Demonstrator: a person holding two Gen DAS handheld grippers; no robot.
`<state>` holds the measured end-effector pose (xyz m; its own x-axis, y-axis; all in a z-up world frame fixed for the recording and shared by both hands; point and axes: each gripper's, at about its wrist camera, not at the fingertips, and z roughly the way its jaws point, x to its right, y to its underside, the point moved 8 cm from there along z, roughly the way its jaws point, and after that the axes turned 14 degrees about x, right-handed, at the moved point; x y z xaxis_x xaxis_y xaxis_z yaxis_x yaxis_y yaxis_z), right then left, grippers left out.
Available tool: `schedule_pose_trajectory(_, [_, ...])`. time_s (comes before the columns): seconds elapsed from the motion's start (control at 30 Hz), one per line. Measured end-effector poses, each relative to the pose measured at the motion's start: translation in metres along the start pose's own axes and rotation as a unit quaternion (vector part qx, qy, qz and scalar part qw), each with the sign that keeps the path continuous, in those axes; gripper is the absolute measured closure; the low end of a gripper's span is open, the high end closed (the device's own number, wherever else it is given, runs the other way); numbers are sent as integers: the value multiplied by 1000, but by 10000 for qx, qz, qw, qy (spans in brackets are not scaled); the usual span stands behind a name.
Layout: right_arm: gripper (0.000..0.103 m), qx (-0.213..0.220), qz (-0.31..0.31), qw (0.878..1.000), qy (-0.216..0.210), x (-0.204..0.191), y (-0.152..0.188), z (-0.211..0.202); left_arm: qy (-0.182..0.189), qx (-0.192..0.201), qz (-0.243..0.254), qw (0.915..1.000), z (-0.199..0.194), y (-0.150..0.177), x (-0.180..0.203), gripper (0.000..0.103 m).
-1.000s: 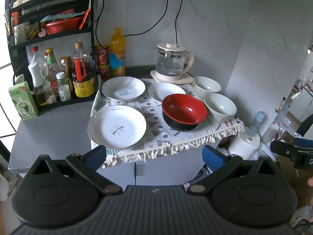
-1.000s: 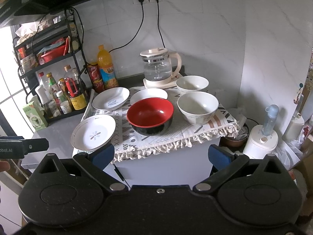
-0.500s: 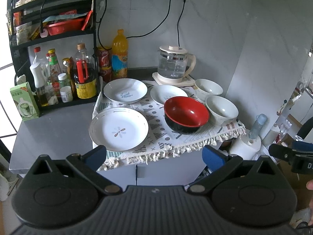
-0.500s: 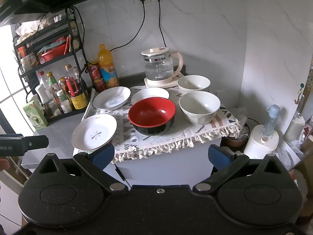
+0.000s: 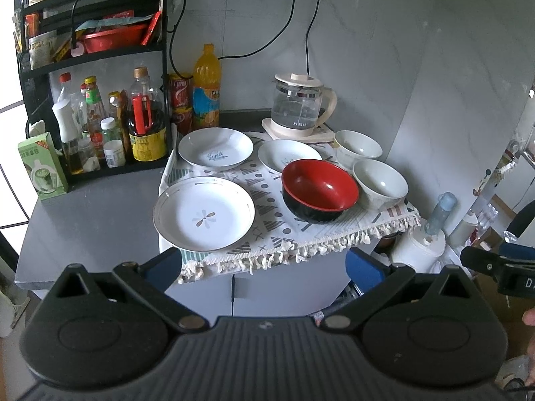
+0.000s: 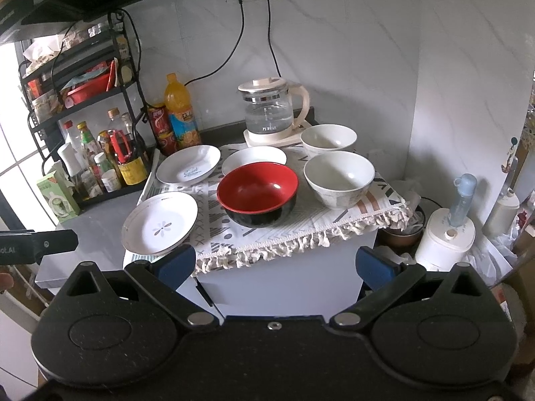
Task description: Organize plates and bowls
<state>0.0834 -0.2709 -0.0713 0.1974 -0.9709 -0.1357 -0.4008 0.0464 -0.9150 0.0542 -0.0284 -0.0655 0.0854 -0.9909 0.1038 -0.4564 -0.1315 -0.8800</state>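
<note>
On a patterned cloth (image 5: 267, 197) lie three white plates: a flower plate (image 5: 204, 214) at the front left, a "Sweet" plate (image 5: 215, 152) behind it, and a small plate (image 5: 289, 155) at the back middle. A red bowl (image 5: 319, 188) stands in front, with two white bowls (image 5: 379, 182) (image 5: 357, 143) to its right. The same dishes show in the right wrist view: flower plate (image 6: 159, 222), red bowl (image 6: 257, 192), near white bowl (image 6: 338, 177). My left gripper (image 5: 264, 265) and right gripper (image 6: 274, 264) are open, empty, and held short of the cabinet's front edge.
A glass kettle (image 5: 299, 105) stands at the back. Bottles and cans (image 5: 143, 117) fill a black rack (image 5: 90, 56) at left. A green box (image 5: 41, 167) sits on the grey counter (image 5: 90, 217). A white appliance (image 6: 446, 237) stands low at the right.
Both views have shifted slightly; the dishes sit a little higher and closer in the left wrist view. Nothing on the cloth has moved. Both grippers stay open.
</note>
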Motion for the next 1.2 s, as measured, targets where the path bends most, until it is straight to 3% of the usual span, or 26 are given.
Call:
schedule_pose_trajectory(0.67, [0,-53,-60,10000,-14,2,1,-1,-19,-127,-28,9999,12,-7,5,0])
schedule_pose_trajectory(1.2, [0,-202,204,9991,306,28,-15,64,382,-455,135,9981,116,-41,20,0])
